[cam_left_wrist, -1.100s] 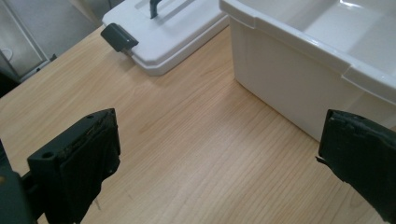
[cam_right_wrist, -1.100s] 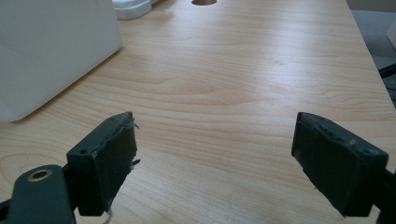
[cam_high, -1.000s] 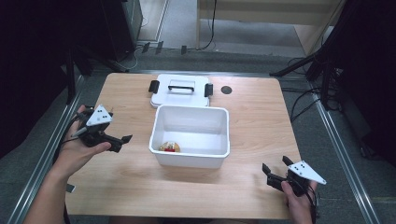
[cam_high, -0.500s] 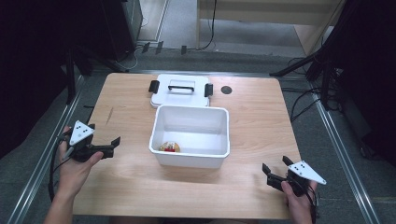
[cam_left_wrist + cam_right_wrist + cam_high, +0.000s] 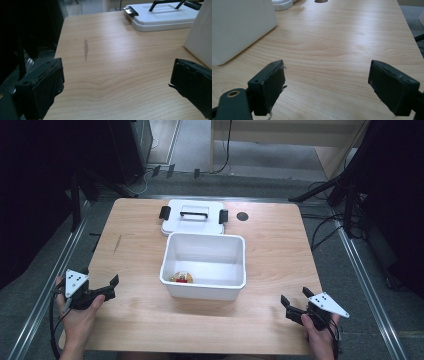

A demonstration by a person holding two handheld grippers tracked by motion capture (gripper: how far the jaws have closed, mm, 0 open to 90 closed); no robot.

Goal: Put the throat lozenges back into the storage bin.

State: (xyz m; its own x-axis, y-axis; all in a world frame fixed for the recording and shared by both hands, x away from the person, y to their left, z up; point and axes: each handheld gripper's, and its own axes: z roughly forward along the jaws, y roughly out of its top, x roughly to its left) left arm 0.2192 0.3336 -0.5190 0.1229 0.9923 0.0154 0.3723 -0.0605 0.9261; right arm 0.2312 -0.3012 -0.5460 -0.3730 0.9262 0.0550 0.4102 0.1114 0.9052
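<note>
High view: a white bin (image 5: pixel 204 266) stands at the middle of the wooden table (image 5: pixel 140 245), open at the top, with a small red and yellow item (image 5: pixel 181 278) lying on its floor near the front left corner; what the item is cannot be made out. Just behind the bin, touching or nearly touching its far wall, lies a flat white lid (image 5: pixel 194 217) with a black handle and 2 black clips at its ends. A dark round hole (image 5: pixel 242 216) sits in the tabletop just right of the lid.

At the front left edge of the table, a hand holds the left gripper (image 5: pixel 107 288), jaws apart and empty, pointing toward the bin but well apart from it. At the front right, another hand holds the right gripper (image 5: pixel 295 305), jaws likewise spread with nothing between them, low over the wood and well clear of the bin.

Left gripper view: the 2 black jaws of the left gripper (image 5: pixel 117 82) stand wide over bare wood, with a grey smudge (image 5: pixel 86 49) on the boards ahead, the lid (image 5: pixel 165 15) at the far right and the bin wall (image 5: pixel 200 35) at the right edge.

Right gripper view: the right gripper (image 5: pixel 327 82) has its jaws wide, bare wood between them, and the bin wall (image 5: pixel 239 25) at the upper left.
</note>
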